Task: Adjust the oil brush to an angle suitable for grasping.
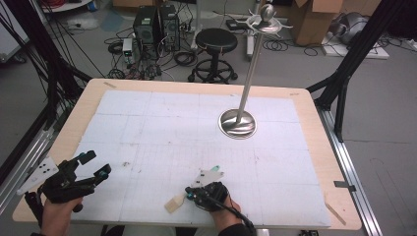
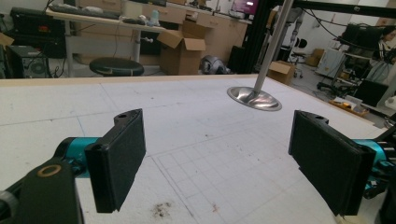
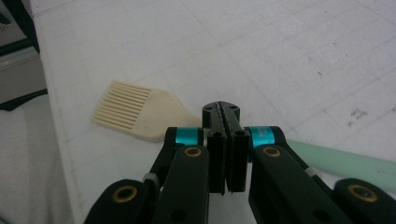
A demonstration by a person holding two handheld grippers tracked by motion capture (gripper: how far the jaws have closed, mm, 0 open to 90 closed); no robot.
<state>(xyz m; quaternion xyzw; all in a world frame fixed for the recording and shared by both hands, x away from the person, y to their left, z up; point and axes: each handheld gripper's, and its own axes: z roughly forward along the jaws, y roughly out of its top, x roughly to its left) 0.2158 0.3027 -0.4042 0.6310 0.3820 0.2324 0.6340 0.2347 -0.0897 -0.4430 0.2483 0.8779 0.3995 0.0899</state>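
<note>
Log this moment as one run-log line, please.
left tongs: open, empty | right tongs: shut over brush | stand: upright

A steel stand (image 1: 237, 123) with a round base rises far right on the white mat (image 1: 162, 128); beyond the table, a black stool (image 1: 215, 42), perhaps cardboard boxes (image 1: 314, 19).

The brush (image 1: 176, 201) lies on the worktop (image 1: 314, 162) at its near edge; the stand (image 1: 238, 124) sits right of centre, toward the far edge.
</note>
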